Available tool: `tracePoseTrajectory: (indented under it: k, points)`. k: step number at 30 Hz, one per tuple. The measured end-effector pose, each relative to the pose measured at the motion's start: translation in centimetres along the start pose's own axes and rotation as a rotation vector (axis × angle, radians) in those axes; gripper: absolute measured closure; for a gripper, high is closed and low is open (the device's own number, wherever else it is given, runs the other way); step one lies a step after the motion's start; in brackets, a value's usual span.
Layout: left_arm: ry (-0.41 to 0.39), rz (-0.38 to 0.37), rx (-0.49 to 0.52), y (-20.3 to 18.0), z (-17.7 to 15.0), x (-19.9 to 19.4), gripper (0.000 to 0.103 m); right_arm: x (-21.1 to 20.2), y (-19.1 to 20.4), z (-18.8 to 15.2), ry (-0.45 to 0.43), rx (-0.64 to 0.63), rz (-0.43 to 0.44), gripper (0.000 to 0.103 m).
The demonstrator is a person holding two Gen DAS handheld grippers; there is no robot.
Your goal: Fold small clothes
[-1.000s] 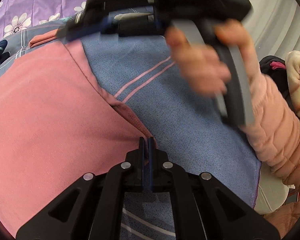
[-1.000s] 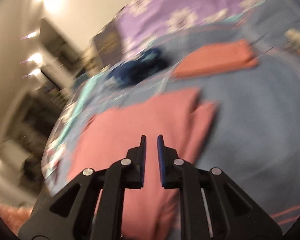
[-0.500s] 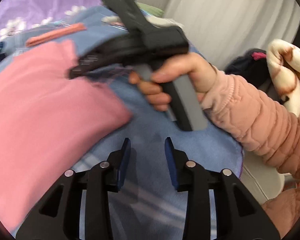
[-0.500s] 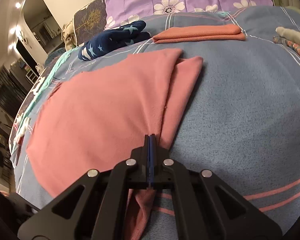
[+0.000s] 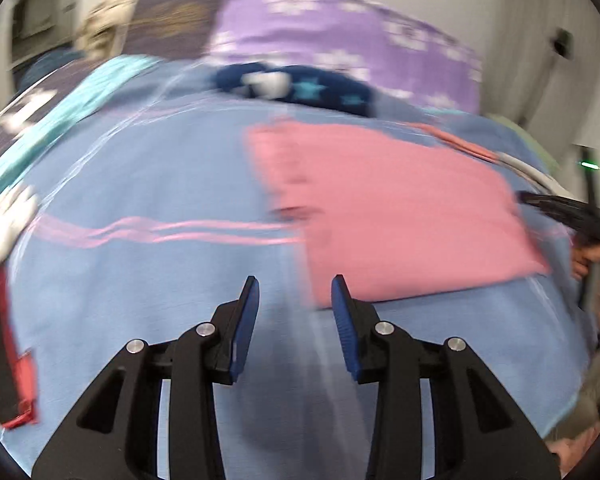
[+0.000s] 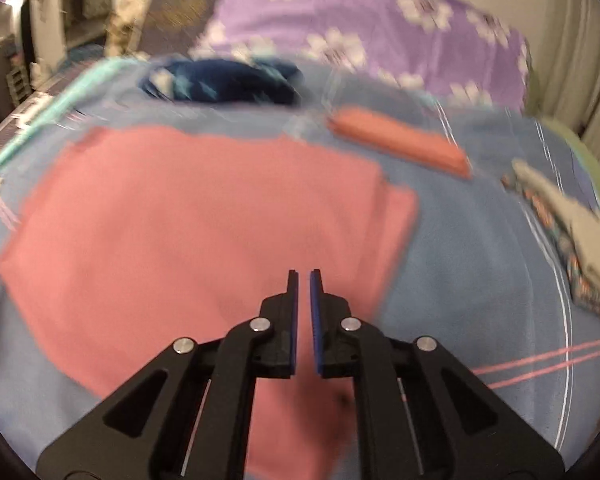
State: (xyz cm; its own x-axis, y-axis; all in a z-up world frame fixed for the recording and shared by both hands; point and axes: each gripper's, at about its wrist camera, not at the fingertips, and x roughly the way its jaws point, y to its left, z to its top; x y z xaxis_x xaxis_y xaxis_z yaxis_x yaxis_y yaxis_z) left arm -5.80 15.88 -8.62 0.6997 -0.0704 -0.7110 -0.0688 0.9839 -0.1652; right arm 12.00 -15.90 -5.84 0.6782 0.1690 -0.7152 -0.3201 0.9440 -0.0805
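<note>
Pink garment (image 6: 188,240), soft and blurred, lies folded on the bed (image 6: 480,280); left gripper (image 5: 295,292) jaws spread and empty, right gripper (image 6: 304,280) jaws just parting, holding nothing.

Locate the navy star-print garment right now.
In both views the navy star-print garment lies far up the blue bedspread, beyond the pink garment, before the purple floral pillow.
</note>
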Motion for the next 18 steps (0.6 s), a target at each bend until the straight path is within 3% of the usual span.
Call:
tracePoseTrajectory:
  k: [2, 4, 5, 9, 15, 18]
  points:
    - [-0.006, -0.025, -0.024, 1.2, -0.5, 0.1, 0.066, -1.6, 3.7, 0.8, -0.075, -0.060, 0.009, 0.095]
    - [-0.011, -0.098, -0.040, 1.8, -0.2, 0.5, 0.067, -2.0, 7.0, 1.7, -0.102, -0.107, 0.049, 0.081]
    - [-0.009, -0.125, -0.041, 2.1, -0.3, 1.1, 0.068, -2.1, 8.9, 2.1, -0.103, -0.131, 0.089, 0.079]
    - [0.034, -0.204, -0.021, 2.1, 0.6, 4.1, 0.073, -2.1, 14.5, 3.4, -0.072, -0.214, 0.226, 0.078]
    - [0.097, -0.349, -0.035, 1.0, 1.2, 6.5, 0.074, -1.6, 19.7, 5.1, -0.048, -0.297, 0.264, 0.070]
    - [0.129, -0.376, -0.036, 0.6, 1.1, 7.4, 0.074, 0.2, 21.3, 6.9, 0.003, -0.293, 0.272, 0.068]
